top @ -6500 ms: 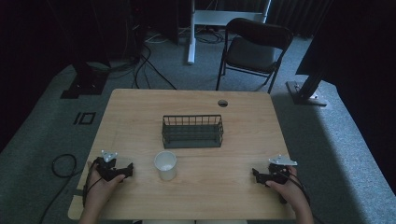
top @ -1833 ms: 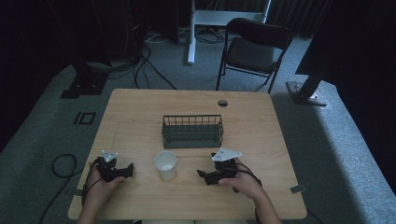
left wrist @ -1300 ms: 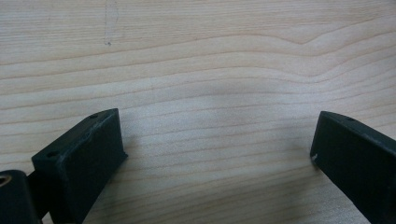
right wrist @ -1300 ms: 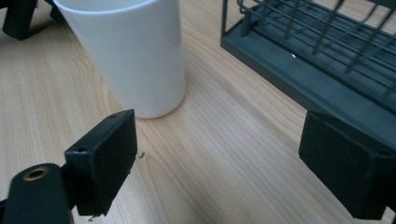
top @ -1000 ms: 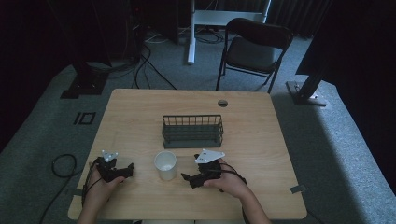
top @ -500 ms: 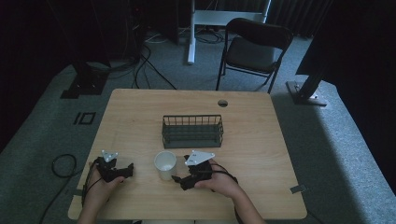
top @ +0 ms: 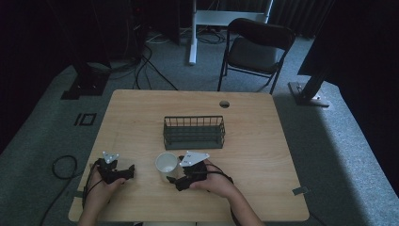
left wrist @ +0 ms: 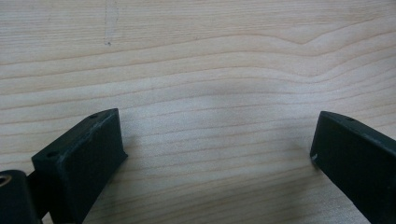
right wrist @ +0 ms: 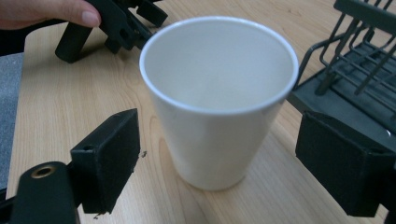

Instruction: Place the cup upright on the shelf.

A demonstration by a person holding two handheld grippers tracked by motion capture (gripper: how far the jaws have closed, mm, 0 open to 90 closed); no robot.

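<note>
A white paper cup [top: 166, 164] [right wrist: 215, 98] stands upright and empty on the wooden table [top: 263, 141], just in front of a dark wire basket [top: 193, 132] [right wrist: 359, 56]. My right gripper [top: 176, 180] [right wrist: 224, 163] is open right beside the cup. Its jaws stand on either side of the cup's lower half without touching it. My left gripper [top: 124, 172] [left wrist: 215, 149] rests open near the table's front left, with only bare wood between its jaws. It also appears behind the cup as the left gripper [right wrist: 116, 23], held by a hand.
A round cable hole [top: 224, 103] sits near the table's far edge. A black folding chair [top: 256, 49] stands on the carpet beyond the table. Cables [top: 59, 167] lie on the floor at the left.
My right gripper has moved left across the table from the front right and now brackets the cup. The left gripper, cup and basket have stayed put.
</note>
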